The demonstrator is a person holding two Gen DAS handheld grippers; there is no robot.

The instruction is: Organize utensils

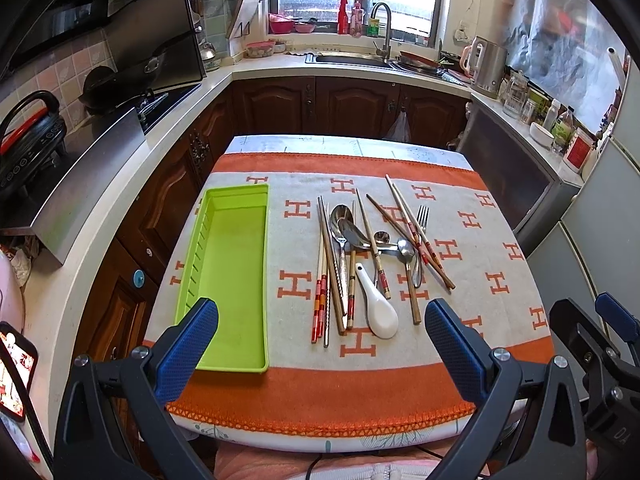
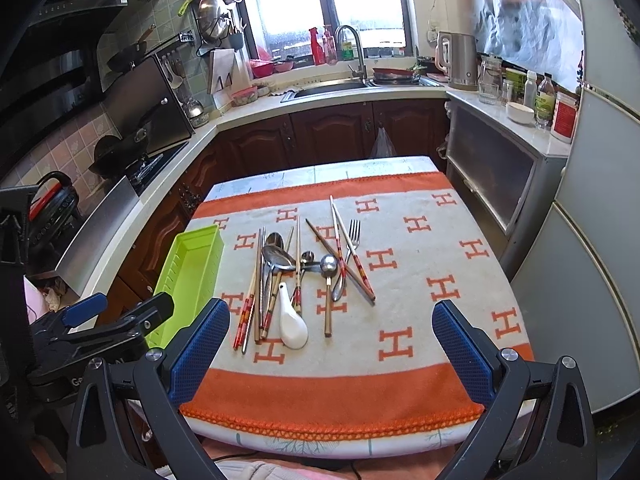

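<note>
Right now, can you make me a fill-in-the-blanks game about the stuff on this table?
1. The green tray holds ____ utensils.
2. The white spoon lies on the ____ side of the tray.
3. The only utensil with prongs is the ____.
4. Both the left gripper and the right gripper have their jaws ____.

Missing words: no; right; fork; open
</note>
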